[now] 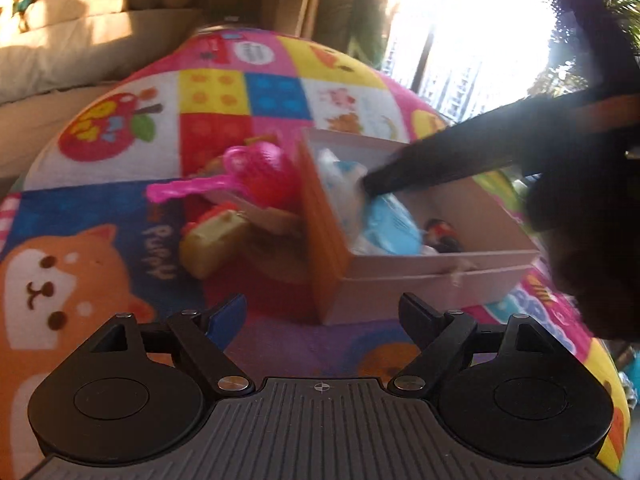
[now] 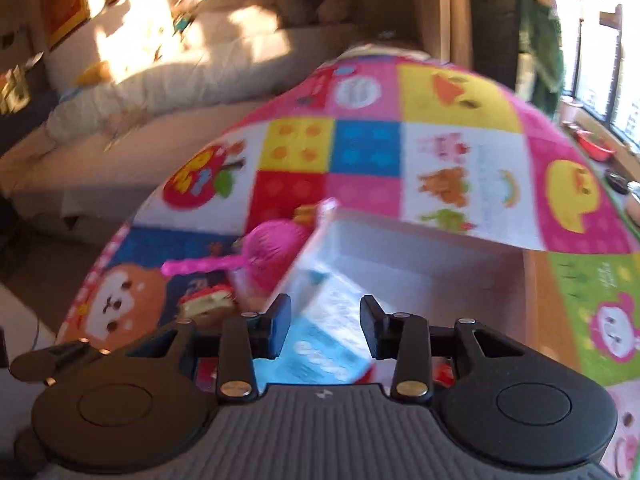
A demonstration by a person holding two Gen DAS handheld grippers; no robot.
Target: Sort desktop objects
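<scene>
An open white box with an orange side (image 1: 404, 272) stands on the colourful play mat (image 1: 120, 208). A blue-and-white packet (image 1: 384, 228) and a small dark toy (image 1: 442, 236) lie in it. Left of the box are a pink toy strainer (image 1: 240, 176) and a yellow-and-red toy cake (image 1: 212, 240). My left gripper (image 1: 322, 316) is open, low over the mat in front of the box. My right gripper (image 2: 325, 328) is open above the packet (image 2: 324, 336) inside the box (image 2: 420, 264); its dark fingers (image 1: 420, 172) reach into the box in the left wrist view.
A beige sofa with cushions (image 2: 168, 80) runs behind the mat. Bright windows and plants (image 1: 500, 40) are at the back right. A red bowl (image 2: 596, 146) sits on a ledge at the right. The strainer (image 2: 256, 256) and cake (image 2: 208, 300) lie left of the box.
</scene>
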